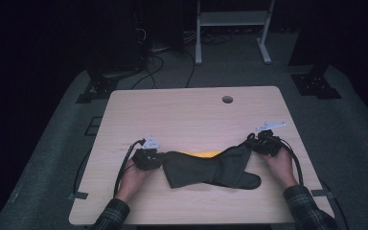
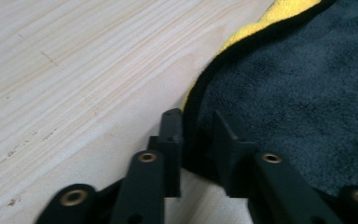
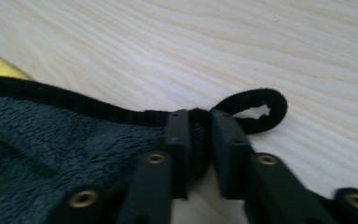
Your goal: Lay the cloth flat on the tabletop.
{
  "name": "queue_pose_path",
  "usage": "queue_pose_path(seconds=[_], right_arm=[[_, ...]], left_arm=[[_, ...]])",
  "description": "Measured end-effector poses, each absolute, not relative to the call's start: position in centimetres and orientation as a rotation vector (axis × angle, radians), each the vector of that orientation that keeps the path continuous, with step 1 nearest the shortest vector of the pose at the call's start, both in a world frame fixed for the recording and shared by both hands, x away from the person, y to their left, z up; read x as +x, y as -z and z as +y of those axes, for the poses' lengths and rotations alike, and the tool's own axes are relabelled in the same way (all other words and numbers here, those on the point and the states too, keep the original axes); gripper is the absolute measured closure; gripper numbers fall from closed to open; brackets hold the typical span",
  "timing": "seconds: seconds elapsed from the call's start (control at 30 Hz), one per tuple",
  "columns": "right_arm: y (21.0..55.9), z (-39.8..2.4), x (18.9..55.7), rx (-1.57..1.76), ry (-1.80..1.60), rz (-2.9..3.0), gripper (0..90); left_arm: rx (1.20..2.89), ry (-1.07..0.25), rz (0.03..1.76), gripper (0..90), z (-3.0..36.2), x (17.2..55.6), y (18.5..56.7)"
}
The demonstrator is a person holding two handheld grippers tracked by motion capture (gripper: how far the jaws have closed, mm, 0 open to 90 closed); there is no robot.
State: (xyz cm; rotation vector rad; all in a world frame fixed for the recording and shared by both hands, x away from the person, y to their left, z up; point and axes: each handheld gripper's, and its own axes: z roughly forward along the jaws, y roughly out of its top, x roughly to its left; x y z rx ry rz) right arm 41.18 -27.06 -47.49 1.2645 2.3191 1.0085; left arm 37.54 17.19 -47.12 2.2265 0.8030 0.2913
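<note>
Left gripper (image 1: 149, 157), held in the person's left hand (image 1: 133, 179) at the near left of the table (image 1: 182, 110): jaws clamped on the black-bound left edge of the cloth (image 1: 206, 168); its own view shows the binding pinched between both black jaws (image 2: 195, 140). Right gripper (image 1: 263, 143), held in the right hand (image 1: 281, 165) at the near right: jaws clamped on the cloth's far right corner (image 3: 196, 135), just beside a small black hanging loop (image 3: 261, 109) that lies flat on the wood. Cloth: dark grey fleece (image 2: 298, 93), black edging, a yellow reverse showing as a strip along its far edge (image 1: 202, 154); stretched between the two grippers across the near half of the table, bunched and folded, with a rounded lobe drooping toward the near right. Table: pale wood grain, round cable hole (image 1: 227, 99) near the far edge. No brand, label or lettering can be read on any item. Sleeves: plaid, entering from the near edge.
</note>
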Motion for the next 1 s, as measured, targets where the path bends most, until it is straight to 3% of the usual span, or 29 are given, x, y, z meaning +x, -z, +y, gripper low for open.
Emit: queue_pose_path(seconds=[0.1,0.23,1.0], right_arm=[[47.4,-27.1,41.2,1.261,-1.022,2.337,83.8],[47.2,-27.5,41.2,1.262,-1.028,2.324,84.3],[36.7,-29.4,40.1,1.13,-1.361,2.028,84.9]], left_arm=[[2.231,-0.281,0.839,84.8,17.2,37.7,46.8],[2.199,-0.303,0.841,85.7,17.6,37.8,45.9],[1.898,-0.468,0.819,86.0,20.1,40.0,36.5]])
